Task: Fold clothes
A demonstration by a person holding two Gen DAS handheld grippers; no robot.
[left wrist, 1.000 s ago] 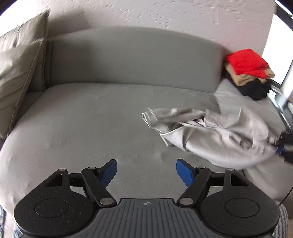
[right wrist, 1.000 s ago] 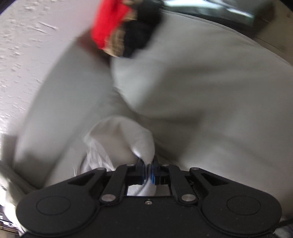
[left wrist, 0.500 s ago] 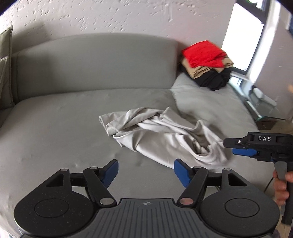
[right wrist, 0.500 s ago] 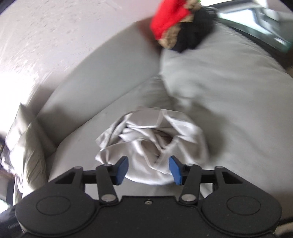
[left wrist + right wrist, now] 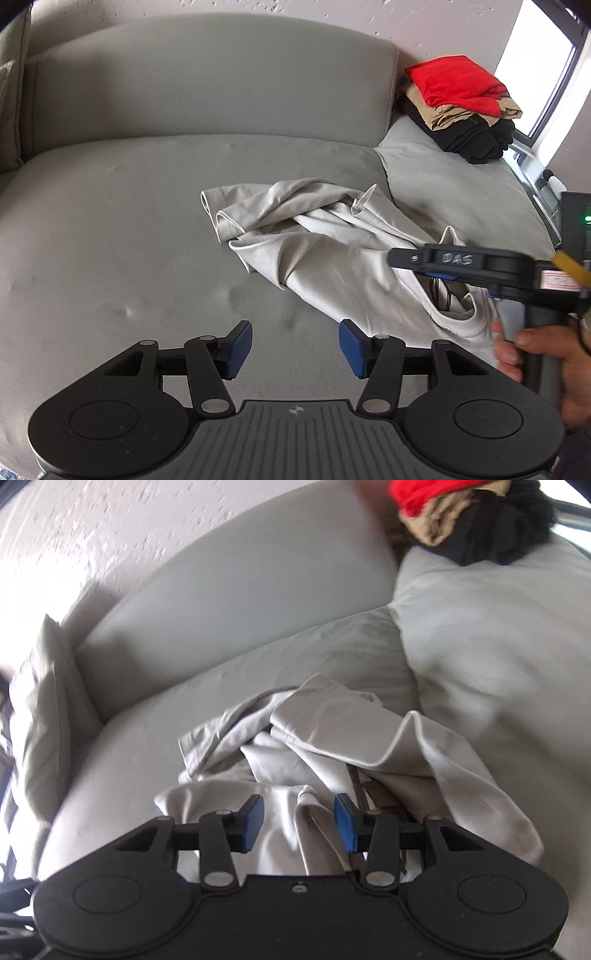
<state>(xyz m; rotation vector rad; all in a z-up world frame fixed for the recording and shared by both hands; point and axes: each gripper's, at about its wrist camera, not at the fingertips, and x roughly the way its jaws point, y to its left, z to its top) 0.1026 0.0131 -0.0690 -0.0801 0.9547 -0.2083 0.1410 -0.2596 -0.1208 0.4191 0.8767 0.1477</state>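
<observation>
Sprawled across the grey sofa [image 5: 140, 206], the pale garment [image 5: 321, 251] lies crumpled near the seat's middle, well apart from the folded stack [image 5: 461, 107] at the far corner. A pinch now would likely catch several bunched layers and drag the heap. Both tools tilt downward: the right gripper [image 5: 298, 823] closing over a fold without pressing it, the left gripper [image 5: 295, 345] closing above bare cushion, empty.

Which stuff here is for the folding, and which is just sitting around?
For the folding:
crumpled pale grey shirt
left claw, closing, nothing between
right claw, closing over the shirt

Just lying about:
stack of red, tan and black clothes
grey pillow
</observation>
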